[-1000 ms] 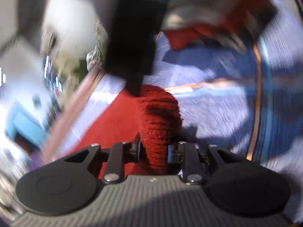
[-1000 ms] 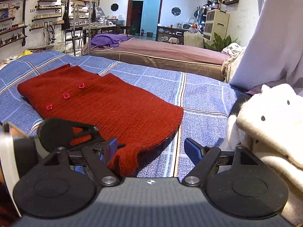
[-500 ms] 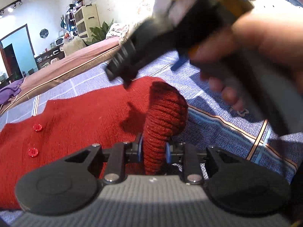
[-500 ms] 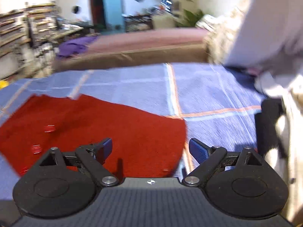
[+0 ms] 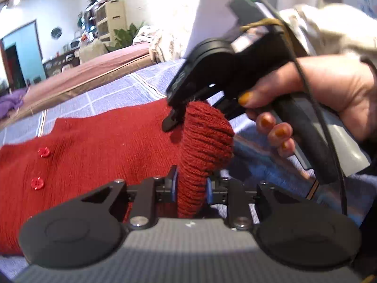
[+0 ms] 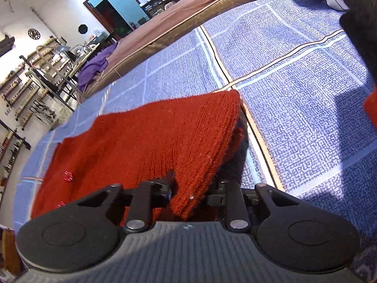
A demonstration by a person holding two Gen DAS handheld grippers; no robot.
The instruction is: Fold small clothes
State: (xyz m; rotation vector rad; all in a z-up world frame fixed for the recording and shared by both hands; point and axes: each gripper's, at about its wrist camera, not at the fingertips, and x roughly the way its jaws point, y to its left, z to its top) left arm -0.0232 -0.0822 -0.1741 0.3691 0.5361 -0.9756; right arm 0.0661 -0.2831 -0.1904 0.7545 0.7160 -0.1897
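A red knitted cardigan (image 5: 106,146) with red buttons lies flat on a blue checked bed cover (image 6: 294,94). My left gripper (image 5: 190,186) is shut on a raised ribbed fold at the cardigan's right edge. In the left wrist view the right gripper (image 5: 195,113), held by a person's hand (image 5: 318,94), straddles the top of that same fold. In the right wrist view the cardigan (image 6: 153,141) runs away to the left and its near corner sits between the jaws of the right gripper (image 6: 190,188). Those jaws are closing and the pads touch the knit on both sides.
A cream garment pile (image 5: 341,30) lies at the right behind the hand. A brown-covered bed (image 5: 94,70) stands beyond the blue cover, with a purple cloth (image 6: 96,63) on it. Wall shelves (image 6: 28,94) line the far left. A dark blurred shape (image 6: 360,23) crosses the upper right.
The right gripper has dropped onto the cardigan's corner and its jaws have narrowed from wide apart to pinching the knit. The left gripper keeps its hold on the fold, now lifted slightly.
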